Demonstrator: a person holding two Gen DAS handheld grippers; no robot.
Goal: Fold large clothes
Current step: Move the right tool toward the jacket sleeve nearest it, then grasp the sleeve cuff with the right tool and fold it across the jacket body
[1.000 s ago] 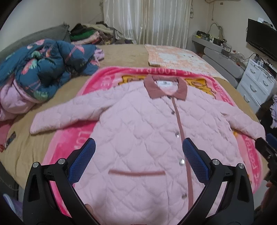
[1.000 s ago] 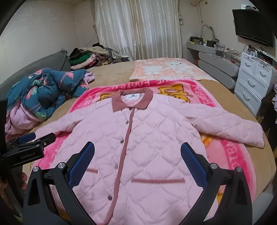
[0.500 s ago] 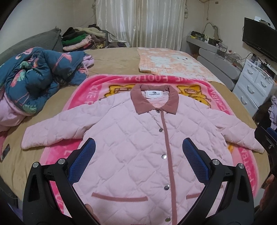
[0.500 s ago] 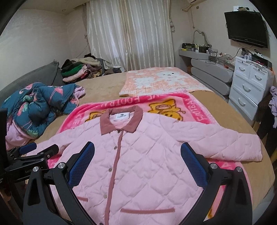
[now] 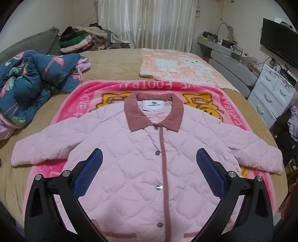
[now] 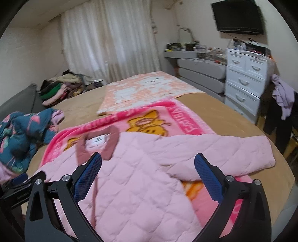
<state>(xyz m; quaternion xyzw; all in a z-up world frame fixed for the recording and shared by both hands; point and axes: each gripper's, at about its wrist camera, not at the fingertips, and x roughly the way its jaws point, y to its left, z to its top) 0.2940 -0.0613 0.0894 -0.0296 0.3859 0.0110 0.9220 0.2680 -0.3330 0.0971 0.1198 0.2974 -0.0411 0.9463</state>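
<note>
The left gripper (image 5: 149, 156) has drawn back and squared up, so the jacket (image 5: 145, 160) now sits centred in its view, collar (image 5: 154, 113) straight ahead. The right gripper (image 6: 148, 161) has swung right and tipped up: the jacket slides low and left, its right sleeve (image 6: 214, 152) fills the middle, and the picture blurs.

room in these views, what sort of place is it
A bedroom, most likely: a wide bed with a pink quilted jacket laid out on it, a white chest of drawers, and a wall-mounted TV.
</note>
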